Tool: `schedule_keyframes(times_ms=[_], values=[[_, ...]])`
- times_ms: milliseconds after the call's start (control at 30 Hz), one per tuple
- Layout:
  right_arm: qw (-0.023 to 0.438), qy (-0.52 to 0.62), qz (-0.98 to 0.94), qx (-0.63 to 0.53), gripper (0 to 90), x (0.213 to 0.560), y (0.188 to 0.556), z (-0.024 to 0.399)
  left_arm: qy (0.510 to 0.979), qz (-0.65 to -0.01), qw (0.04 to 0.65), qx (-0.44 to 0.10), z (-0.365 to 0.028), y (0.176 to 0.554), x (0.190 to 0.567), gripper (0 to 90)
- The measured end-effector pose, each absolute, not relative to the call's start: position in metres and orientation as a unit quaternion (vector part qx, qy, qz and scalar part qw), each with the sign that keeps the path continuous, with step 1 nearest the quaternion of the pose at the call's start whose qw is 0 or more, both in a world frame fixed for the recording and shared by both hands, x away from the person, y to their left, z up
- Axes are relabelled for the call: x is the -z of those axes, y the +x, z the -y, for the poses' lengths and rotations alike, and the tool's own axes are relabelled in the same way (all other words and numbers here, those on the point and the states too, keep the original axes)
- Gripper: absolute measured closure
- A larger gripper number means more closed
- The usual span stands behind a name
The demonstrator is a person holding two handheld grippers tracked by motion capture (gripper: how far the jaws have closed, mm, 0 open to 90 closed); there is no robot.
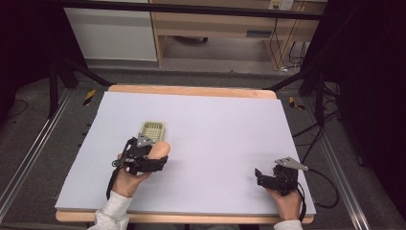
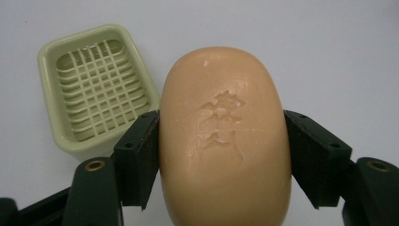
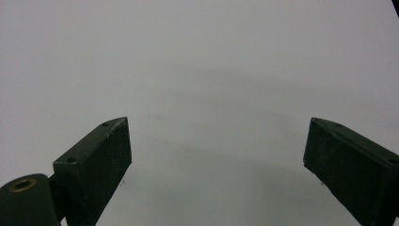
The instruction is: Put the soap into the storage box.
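Above, from the high view, my left gripper sits left of centre on the pale lilac-grey sheet that covers the wooden table, with an oval peach-coloured bar of soap between its jaws. Just beyond it lies the pale green rectangular plastic soap dish with a slatted grid floor, close to the bar; from this angle I cannot tell how high the bar is above the sheet.

My left gripper view supplies what the high view lacks: both black pads press the long flanks of the soap, so the left gripper is clamped on it. An embossed mark shows on the bar's upper face. The dish appears to the upper left, empty, apart from the soap and partly hidden by one jaw.

My right gripper rests near the sheet's right front corner, well apart from soap and dish. My right gripper view shows its jaws spread wide over bare sheet, with nothing between them.
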State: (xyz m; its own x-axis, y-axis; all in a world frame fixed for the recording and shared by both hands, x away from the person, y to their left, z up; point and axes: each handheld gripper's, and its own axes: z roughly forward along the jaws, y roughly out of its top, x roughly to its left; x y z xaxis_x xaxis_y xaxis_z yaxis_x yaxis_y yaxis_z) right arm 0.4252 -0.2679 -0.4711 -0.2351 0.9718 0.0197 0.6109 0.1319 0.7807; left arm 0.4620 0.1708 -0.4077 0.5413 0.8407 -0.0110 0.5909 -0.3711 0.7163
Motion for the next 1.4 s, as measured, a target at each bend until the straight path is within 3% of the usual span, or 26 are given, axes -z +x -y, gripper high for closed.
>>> schedule_keyframes(times_ms=[1400], values=[[0.260,0.558,-0.709,-0.343,8.3,0.473,0.428,0.264,0.768,-0.494,0.349,-0.210,-0.199,0.501,0.400,31.5]])
